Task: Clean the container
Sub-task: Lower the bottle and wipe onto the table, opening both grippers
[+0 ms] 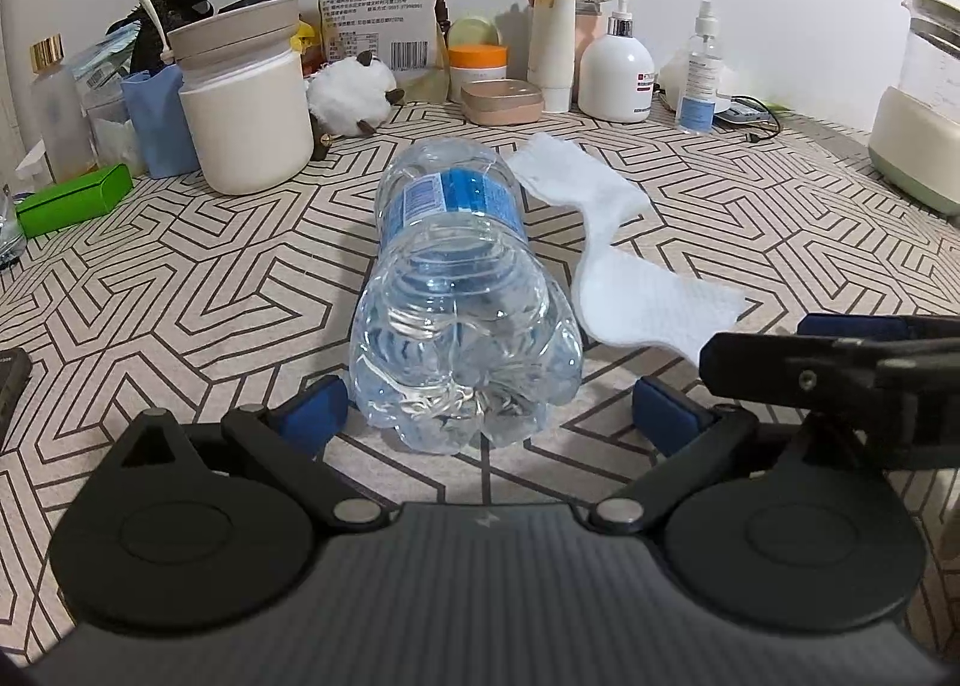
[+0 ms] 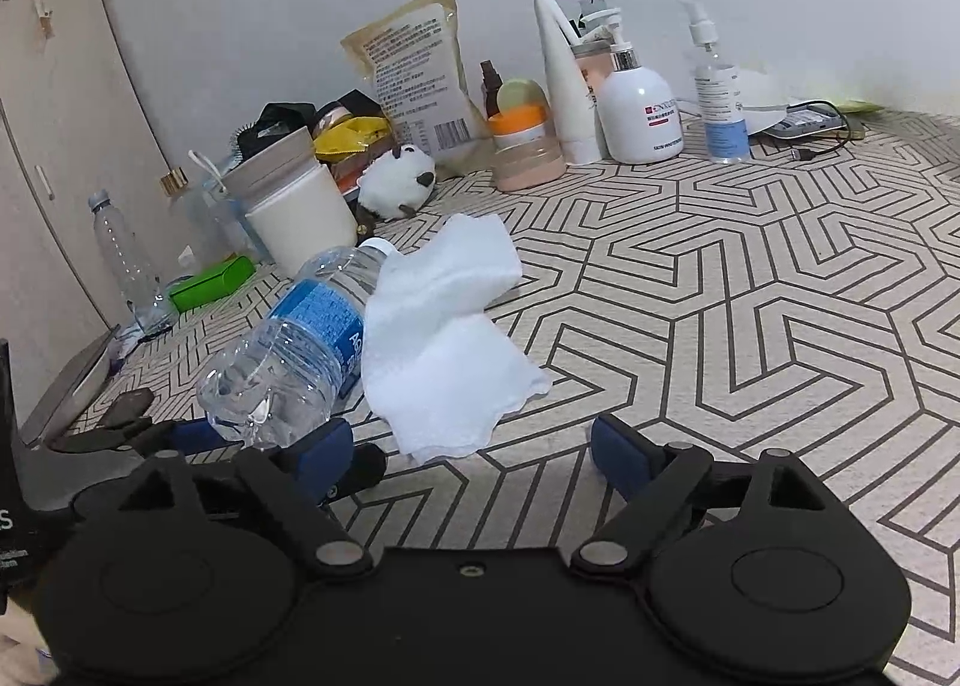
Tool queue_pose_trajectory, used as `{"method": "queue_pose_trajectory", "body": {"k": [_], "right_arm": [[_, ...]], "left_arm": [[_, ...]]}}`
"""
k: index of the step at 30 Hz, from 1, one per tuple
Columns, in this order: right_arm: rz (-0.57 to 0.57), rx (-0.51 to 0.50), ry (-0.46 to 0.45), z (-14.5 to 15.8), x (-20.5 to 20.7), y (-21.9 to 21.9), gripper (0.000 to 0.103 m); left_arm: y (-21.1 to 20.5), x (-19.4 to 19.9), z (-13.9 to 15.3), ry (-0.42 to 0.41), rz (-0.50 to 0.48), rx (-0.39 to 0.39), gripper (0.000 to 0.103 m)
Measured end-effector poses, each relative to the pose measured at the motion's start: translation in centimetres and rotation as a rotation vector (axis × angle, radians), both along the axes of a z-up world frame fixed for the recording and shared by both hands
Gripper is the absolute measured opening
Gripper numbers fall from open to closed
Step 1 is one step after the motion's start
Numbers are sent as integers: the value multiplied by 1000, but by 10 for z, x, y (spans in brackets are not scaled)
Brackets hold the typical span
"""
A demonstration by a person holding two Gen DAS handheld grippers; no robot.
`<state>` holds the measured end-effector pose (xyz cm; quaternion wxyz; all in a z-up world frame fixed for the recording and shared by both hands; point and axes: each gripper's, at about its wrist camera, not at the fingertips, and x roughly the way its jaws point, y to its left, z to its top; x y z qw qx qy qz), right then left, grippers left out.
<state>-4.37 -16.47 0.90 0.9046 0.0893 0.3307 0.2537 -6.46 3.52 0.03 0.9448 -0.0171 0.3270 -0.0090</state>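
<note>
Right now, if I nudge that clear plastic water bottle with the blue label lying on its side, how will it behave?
The clear plastic water bottle looks empty, so probably light. Lying on its round side, it will likely roll sideways. Its thin ribbed walls may dent under a squeeze.

My left tool [image 1: 489, 410] sits low over the tabletop [image 1: 180, 290], jaws spread wide; my right tool [image 2: 471, 446] angles down just beside it, jaws apart.

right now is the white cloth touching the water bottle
Touching. The right wrist view shows the white cloth lying against the water bottle, its edge lapping over the label side with no gap.
</note>
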Motion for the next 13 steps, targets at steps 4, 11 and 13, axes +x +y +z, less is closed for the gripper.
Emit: {"method": "queue_pose_trajectory", "body": {"k": [4, 11, 13], "right_arm": [[0, 3, 0, 0, 0, 0, 90], [0, 7, 1, 0, 0, -2, 90], [-1, 9, 1, 0, 1, -2, 90]], "left_arm": [[1, -2, 0, -6, -3, -7, 103], [4, -3, 0, -17, -3, -29, 103], [4, -3, 0, -16, -3, -28, 103]]}}
